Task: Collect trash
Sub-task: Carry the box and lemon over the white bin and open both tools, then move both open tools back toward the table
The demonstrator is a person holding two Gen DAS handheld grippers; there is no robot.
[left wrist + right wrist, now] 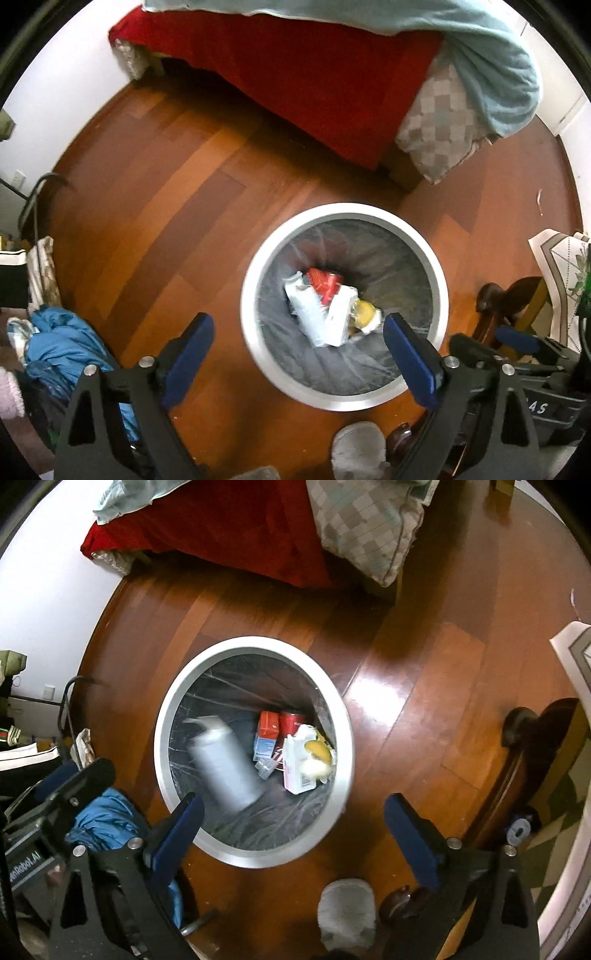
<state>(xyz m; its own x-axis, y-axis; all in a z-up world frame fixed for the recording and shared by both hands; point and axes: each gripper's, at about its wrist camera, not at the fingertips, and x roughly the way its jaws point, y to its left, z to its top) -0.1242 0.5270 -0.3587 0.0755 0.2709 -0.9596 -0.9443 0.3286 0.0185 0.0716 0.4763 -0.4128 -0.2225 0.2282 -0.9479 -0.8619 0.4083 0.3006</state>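
While over bin [162, 716], both grippers agape

The floor [177, 192] is reddish-brown wood planking with a glossy finish; a bright reflection lies on the boards in the right wrist view. A bed [314, 85] with a red cover stands against a white wall [55, 110]. A pale blue blanket [491, 62] and a checkered quilt [439, 122] hang over its corner. Blue fabric [62, 343] lies crumpled at the left.
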